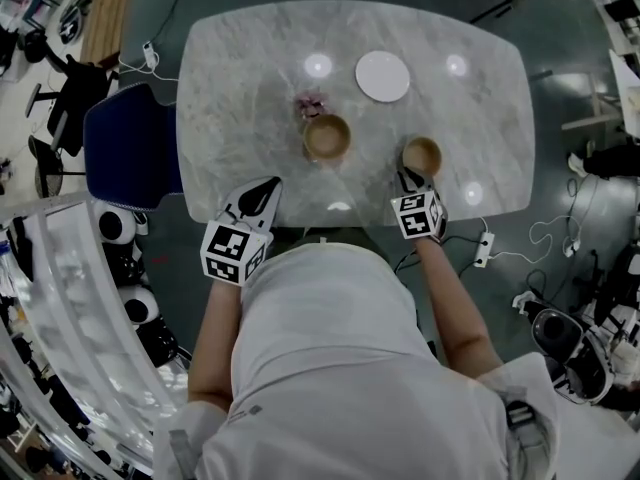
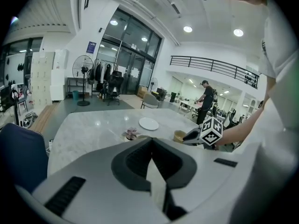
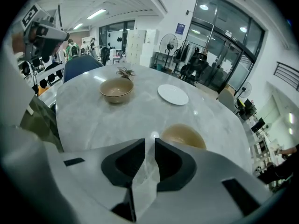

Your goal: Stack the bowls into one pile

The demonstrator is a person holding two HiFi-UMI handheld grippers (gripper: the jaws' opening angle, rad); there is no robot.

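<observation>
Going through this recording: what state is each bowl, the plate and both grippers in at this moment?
Larger bowl: upright, empty, standing alone on the table, not stacked.
Smaller bowl: upright, empty, on the table, not gripped.
Plate: lying flat, nothing on it.
Left gripper: jaws together, empty.
Right gripper: jaws slightly apart, nothing between them.

A white plate (image 1: pixel 383 75) is set on the marble counter (image 1: pixel 240 88), with a small pinkish plant (image 1: pixel 309 101) near it. A blue chair (image 1: pixel 125 156) is placed at the counter's left end.
</observation>
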